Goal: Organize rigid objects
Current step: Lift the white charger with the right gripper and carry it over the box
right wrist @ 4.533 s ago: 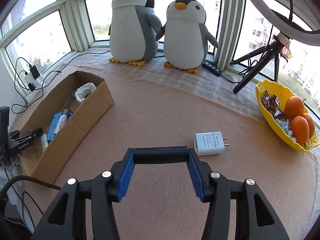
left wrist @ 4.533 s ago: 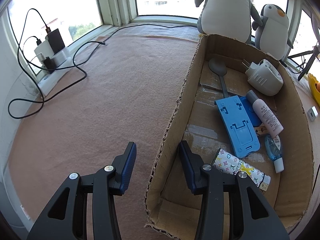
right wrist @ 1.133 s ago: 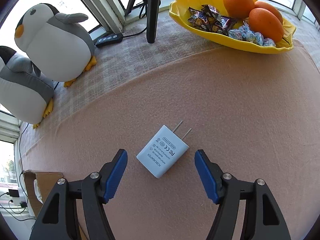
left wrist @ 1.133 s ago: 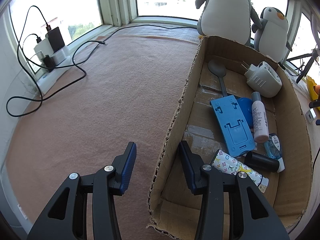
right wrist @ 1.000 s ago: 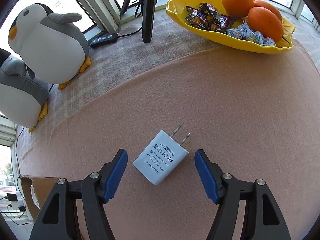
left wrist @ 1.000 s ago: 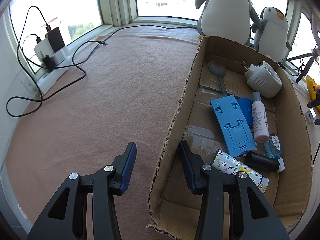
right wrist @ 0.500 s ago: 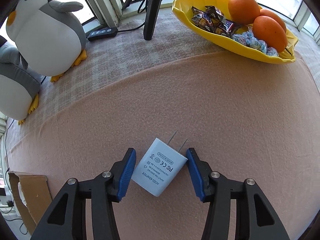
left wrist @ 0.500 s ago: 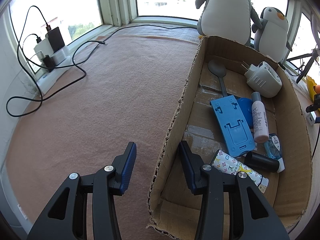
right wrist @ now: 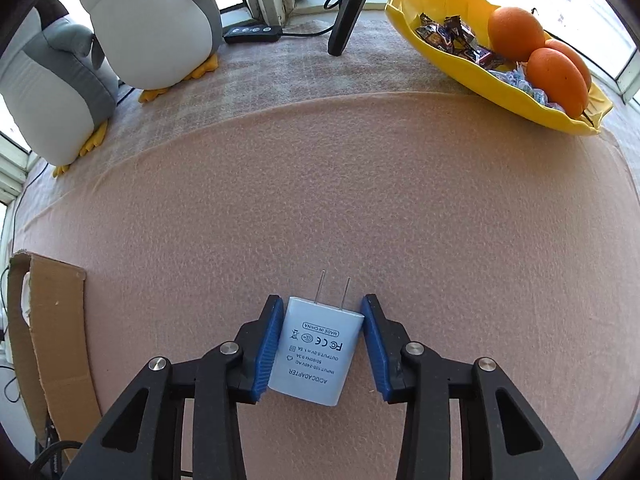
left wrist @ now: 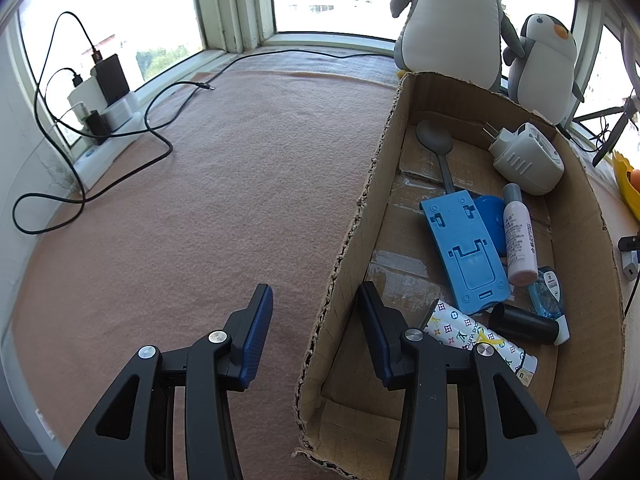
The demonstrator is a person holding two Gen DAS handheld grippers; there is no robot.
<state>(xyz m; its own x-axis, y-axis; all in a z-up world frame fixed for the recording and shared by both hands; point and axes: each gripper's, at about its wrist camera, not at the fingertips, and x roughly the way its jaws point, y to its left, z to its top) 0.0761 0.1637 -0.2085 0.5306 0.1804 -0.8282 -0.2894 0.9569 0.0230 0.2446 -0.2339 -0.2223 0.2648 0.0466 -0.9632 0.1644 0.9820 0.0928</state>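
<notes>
We were in the middle of picking up the white power adapter (right wrist: 316, 354), which lay flat on the pink felt right of the cardboard box (left wrist: 582, 216). The right gripper (right wrist: 319, 346) had just been closing, its pads pressed against the adapter's sides. The left gripper (left wrist: 316, 338) straddled the box's left wall, seemingly clamped on it. Next, we judged, came a firm lift and carry left into the box.

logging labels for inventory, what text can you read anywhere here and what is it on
"AC/DC ADAPTER", "MADE IN CHINA", "FC", "CE": white adapter between the right gripper's jaws.
"INPUT:100-240V AC": same adapter; its remaining small lines are too small to be sure of.
Pink bottle label: too blurred to read.
Monogram tube: lettering unreadable.
</notes>
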